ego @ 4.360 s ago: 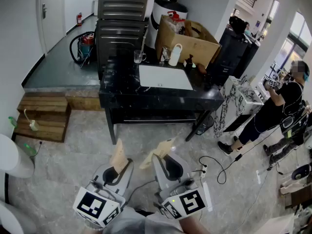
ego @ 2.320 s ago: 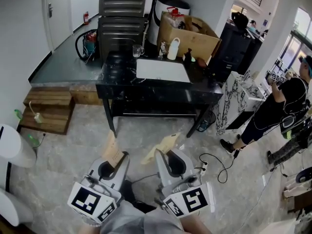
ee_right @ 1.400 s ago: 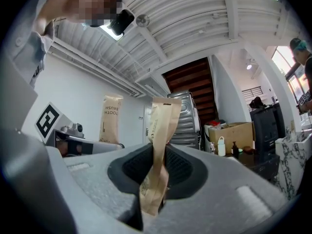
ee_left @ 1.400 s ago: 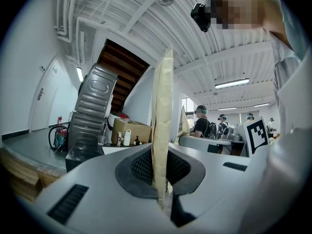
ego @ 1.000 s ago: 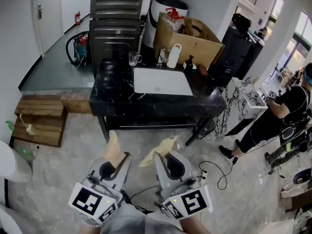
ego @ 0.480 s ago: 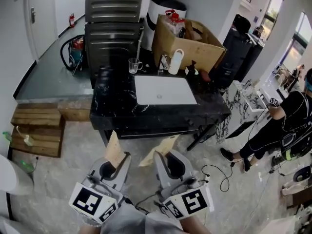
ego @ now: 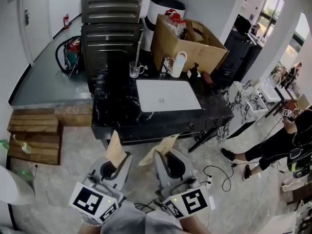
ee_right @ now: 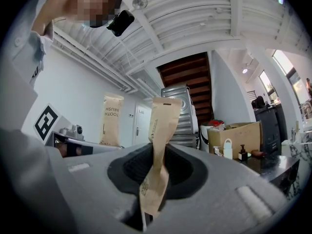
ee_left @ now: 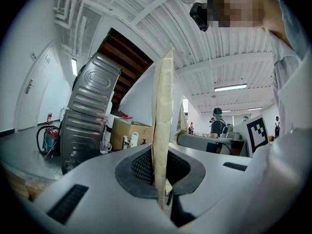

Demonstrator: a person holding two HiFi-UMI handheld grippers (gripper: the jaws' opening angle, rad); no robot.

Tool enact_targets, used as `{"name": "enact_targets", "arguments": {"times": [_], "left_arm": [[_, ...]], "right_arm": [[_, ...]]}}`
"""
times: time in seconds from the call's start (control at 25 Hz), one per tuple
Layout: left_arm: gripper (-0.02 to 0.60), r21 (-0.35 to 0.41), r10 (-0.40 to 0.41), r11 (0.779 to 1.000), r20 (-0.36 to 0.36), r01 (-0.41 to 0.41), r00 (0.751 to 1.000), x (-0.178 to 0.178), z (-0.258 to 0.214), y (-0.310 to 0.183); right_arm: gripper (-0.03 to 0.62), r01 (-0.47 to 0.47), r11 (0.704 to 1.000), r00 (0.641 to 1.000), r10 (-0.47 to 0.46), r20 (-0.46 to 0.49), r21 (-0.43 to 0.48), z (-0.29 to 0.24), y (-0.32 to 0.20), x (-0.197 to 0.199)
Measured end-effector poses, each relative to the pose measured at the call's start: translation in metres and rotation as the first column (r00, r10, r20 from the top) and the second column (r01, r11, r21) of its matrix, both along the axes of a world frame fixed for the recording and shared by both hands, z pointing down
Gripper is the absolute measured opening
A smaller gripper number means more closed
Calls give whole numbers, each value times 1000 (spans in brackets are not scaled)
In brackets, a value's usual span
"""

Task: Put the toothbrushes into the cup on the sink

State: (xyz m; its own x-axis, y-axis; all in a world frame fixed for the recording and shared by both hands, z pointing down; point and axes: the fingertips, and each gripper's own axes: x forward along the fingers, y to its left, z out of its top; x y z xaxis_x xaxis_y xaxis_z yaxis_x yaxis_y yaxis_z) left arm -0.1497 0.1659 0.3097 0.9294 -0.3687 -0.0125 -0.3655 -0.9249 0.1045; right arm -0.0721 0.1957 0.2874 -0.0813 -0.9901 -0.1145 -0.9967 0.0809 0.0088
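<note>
**At the sink:** A black stone counter [ego: 117, 112] is seen at 12 o'clock of the two hand-held grippers, well apart from them across the floor [ego: 63, 145]. A white sink basin [ego: 146, 95] is set into its top, and a cardboard box [ego: 195, 43] is stood behind it at 1 o'clock. The glass cup [ego: 135, 69] is placed at the basin's 11 o'clock, near the back edge, with a white bottle [ego: 179, 64] at the basin's 12 o'clock.

The left gripper [ego: 113, 164] is clamped on one paper toothbrush packet [ego: 116, 147], which is held upright. The right gripper [ego: 168, 161] is clamped on a second packet [ego: 161, 149], which is creased and leaning toward 10 o'clock in the head view.

The carry is judged best done with both grips firm and the approach steered toward the cup's side of the counter. Once there, the packets are probably best lowered one at a time, each tipped end-down over the cup's mouth. That way the light glass is not knocked and the bottle is not brushed.
</note>
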Motion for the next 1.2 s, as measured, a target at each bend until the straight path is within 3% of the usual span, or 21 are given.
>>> {"name": "enact_targets", "arguments": {"times": [0.6,1.2], "left_arm": [[9,-13,40,999,-9,-40,999,-5,11,-41],[9,-17,16,1000,-16,-16,1000,-5,12,-53]], "right_arm": [[69,-51,999,999,51,-9,-13,7,-39,-3],[69,-40,999,999,40,-16,-19,8,-51,0]]}}
